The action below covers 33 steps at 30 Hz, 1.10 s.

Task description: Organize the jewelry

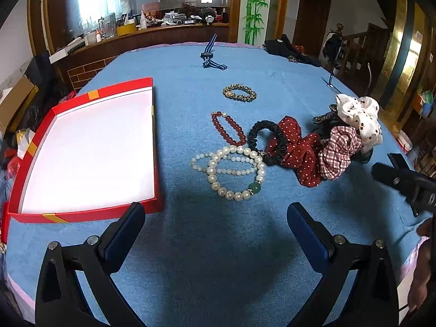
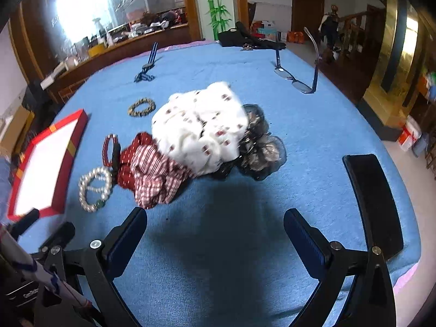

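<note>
A red box (image 1: 158, 147) with a white lining lies open on the blue cloth at the left. Right of it sit two pearl bracelets (image 1: 231, 171), a red bead bracelet (image 1: 227, 128) and a gold-and-black bracelet (image 1: 239, 94). A heap of scrunchies (image 1: 327, 141) lies further right, with the white dotted scrunchie (image 2: 201, 130) on top. My left gripper (image 1: 216, 218) is open above the cloth, short of the pearls. My right gripper (image 2: 215, 223) is open too, just in front of the scrunchie heap. Neither holds anything.
A striped watch (image 1: 211, 55) lies at the far edge. Glasses (image 2: 295, 80) rest at the far right, a black phone (image 2: 373, 201) at the near right. A dark bag (image 2: 245, 38) sits at the table's back. The box (image 2: 46, 163) also shows at the right wrist view's left.
</note>
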### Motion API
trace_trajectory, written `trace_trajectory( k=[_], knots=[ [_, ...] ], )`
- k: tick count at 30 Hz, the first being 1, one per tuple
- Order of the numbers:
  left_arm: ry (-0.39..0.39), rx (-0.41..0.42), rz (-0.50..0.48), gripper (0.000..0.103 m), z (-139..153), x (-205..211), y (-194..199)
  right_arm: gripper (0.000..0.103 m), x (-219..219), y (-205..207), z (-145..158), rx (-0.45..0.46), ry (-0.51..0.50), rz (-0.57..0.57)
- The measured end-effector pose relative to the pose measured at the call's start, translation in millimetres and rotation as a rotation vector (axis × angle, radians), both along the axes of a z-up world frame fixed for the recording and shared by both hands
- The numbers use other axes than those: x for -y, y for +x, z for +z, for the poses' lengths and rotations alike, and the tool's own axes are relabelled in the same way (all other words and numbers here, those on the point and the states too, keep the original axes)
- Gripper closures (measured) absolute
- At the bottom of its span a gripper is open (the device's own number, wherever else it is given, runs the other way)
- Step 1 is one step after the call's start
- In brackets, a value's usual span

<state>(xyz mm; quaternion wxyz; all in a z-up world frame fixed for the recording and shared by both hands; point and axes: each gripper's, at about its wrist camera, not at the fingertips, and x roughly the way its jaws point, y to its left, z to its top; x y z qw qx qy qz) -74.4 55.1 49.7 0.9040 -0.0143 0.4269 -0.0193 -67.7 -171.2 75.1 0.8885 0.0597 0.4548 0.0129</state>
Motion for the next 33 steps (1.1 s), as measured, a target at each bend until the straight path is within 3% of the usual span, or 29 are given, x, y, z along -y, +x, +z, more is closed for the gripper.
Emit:
trace_trajectory(
  k=[11, 18, 20, 23, 25, 27, 33],
  knots=[
    [-0.025, -0.02, -0.011, 0.0, 3.1, -8.0, 6.6, 0.016, 30.2, 23.2, 28.0, 0.049, 0.216, 0.015],
    [-0.018, -0.018, -0.052, 0.0, 3.9, 3.0, 4.0, 0.031, 12.6, 56.7, 22.6, 0.044, 0.185, 0.037],
    [-0.023, -0.018, -0.065, 0.0, 4.6, 4.7, 4.0, 0.039, 11.0, 67.4, 12.6, 0.008, 0.186, 0.027],
    [-0.029, -0.012, -0.075, 0.0, 6.8, 7.6, 5.9, 0.061, 10.4, 74.8, 1.5, -0.03, 0.18, 0.029],
    [-0.037, -0.009, -0.087, 0.0, 8.8, 10.7, 8.1, 0.078, 13.2, 72.6, 1.1, -0.029, 0.191, 0.028],
    [-0.051, -0.013, -0.109, 0.001, 11.1, 16.1, 11.6, 0.086, 16.0, 67.7, 5.0, -0.012, 0.192, 0.032],
    [-0.052, -0.046, -0.211, 0.016, 13.8, 49.4, 25.6, 0.087, 32.2, 50.7, 22.1, 0.056, 0.215, 0.003]
  ],
)
